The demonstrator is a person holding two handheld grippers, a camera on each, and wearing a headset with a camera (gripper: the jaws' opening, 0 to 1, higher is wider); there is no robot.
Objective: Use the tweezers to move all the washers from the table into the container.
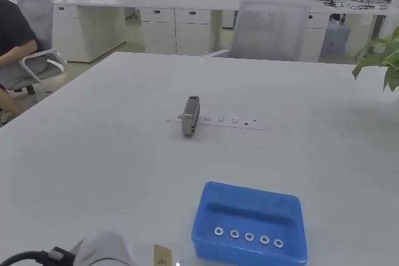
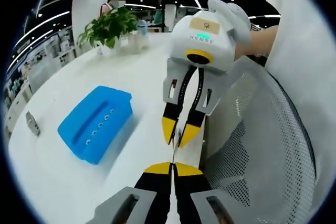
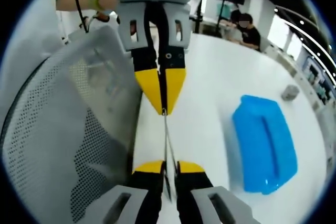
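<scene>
Blue container (image 1: 249,207), slvr washers (image 1: 249,237) (wht table (image 1: 93,154)).

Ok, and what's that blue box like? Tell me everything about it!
The blue box looks like smooth, shiny plastic. It is a rectangle with rounded corners and low walls. It lies flat on the white table, open side up, on the part nearest the person. A long dip runs across it, and five little silver washers sit in there in a neat row. Only the table and the washers touch it.
</scene>
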